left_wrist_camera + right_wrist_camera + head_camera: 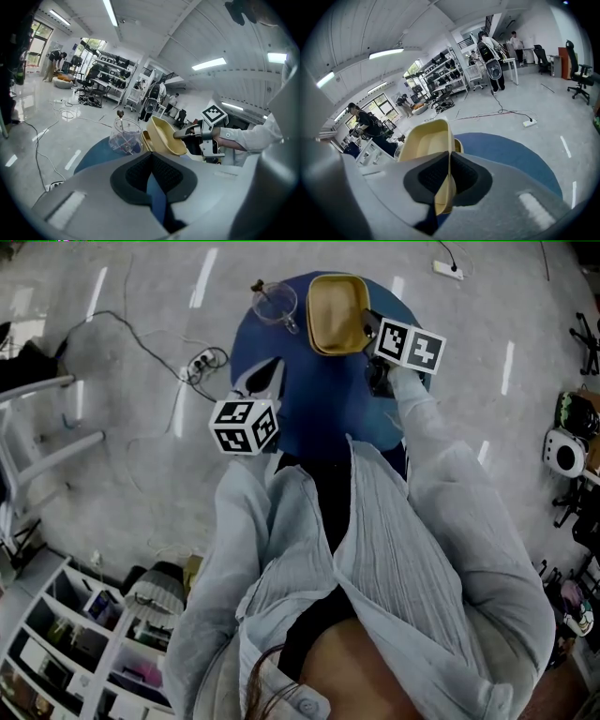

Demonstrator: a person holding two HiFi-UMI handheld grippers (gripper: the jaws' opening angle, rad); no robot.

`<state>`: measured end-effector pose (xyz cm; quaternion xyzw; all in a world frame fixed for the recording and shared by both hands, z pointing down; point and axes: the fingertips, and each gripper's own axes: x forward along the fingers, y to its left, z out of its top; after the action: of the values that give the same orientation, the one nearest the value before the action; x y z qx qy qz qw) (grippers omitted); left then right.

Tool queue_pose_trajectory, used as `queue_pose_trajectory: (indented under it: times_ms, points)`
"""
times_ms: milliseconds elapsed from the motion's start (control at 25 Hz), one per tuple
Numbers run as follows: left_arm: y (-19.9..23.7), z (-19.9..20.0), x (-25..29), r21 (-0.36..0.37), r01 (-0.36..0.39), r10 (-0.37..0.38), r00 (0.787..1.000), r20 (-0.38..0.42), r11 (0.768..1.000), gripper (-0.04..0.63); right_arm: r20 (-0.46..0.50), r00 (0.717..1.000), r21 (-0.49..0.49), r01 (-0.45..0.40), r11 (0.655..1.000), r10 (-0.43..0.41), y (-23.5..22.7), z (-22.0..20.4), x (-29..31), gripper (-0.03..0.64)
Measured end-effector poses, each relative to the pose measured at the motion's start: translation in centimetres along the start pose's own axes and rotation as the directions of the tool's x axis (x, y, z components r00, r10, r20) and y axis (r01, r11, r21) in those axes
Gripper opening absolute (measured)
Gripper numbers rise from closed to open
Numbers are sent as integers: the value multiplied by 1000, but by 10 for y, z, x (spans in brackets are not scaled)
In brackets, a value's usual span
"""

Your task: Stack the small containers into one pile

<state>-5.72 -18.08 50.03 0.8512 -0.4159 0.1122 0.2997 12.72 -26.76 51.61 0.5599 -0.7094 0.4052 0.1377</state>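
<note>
Right hand-held gripper (450, 158): you are pinching the thin side wall of the yellow container (423, 143) edge-on. The pads are almost meeting because the wall between them is so slim.
Yellow container: it is hanging tilted just ahead of your right jaws, with its hollow turned to their left. It appears clear of the table (513, 157), a hold that suits carrying it to a pile.
Second yellow rim (459, 146): it is peeking out just behind the held wall. I judge it to be another small container and the likely base of the pile. Whether the two are touching I cannot tell.
Left hand-held gripper (151, 158): you are holding its pads pressed together with nothing between them. It is hovering over the near side of the table, probably to leave the right one room.
Clear container (125, 135): it is standing upright ahead of your left jaws, just to the left of the yellow one, with a thin dark-tipped stick rising from it.
Step in hand: you are likely lining the held container up over its mate. Levelling it should matter for a clean nest.
</note>
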Motion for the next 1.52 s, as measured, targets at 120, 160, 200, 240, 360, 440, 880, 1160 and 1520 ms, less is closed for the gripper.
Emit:
queue_pose_trajectory:
  times_ms: [120,160,200,240,360,440,880,1160,1520]
  points:
    - [5,-4,-2,-27,-5,5,1000,4,1000,12,-13,1000,9,11,1000,-11,-3,-6,6,14]
    - [6,-6,-3,-33,-6,6,1000,2,999,12,-17,1000,12,14,1000,-14,-4,-8,7,14]
    - [6,-8,-3,-35,-8,7,1000,-1,999,12,-19,1000,13,16,1000,-16,-5,-11,8,14]
    - [6,-10,-4,-36,-8,8,1000,-4,999,12,-23,1000,14,19,1000,-18,-5,-13,8,14]
    - [6,-14,-5,-39,-8,7,1000,-14,999,12,-34,999,18,27,999,-26,-7,-19,9,15]
    - [6,-17,-4,-44,-7,6,1000,-17,999,12,-38,999,24,30,999,-29,-8,-21,11,15]
    - [6,-21,-9,-72,-4,2,1000,-23,997,12,-63,995,-54,70,996,-74,-11,-27,17,20]
    - [10,-24,-13,-83,-14,12,1000,-25,996,12,-57,993,-197,92,976,-105,-8,-29,20,73]
    - [7,-28,-11,-90,-9,6,999,-32,996,12,-78,991,-294,84,952,-111,-6,-38,22,289]
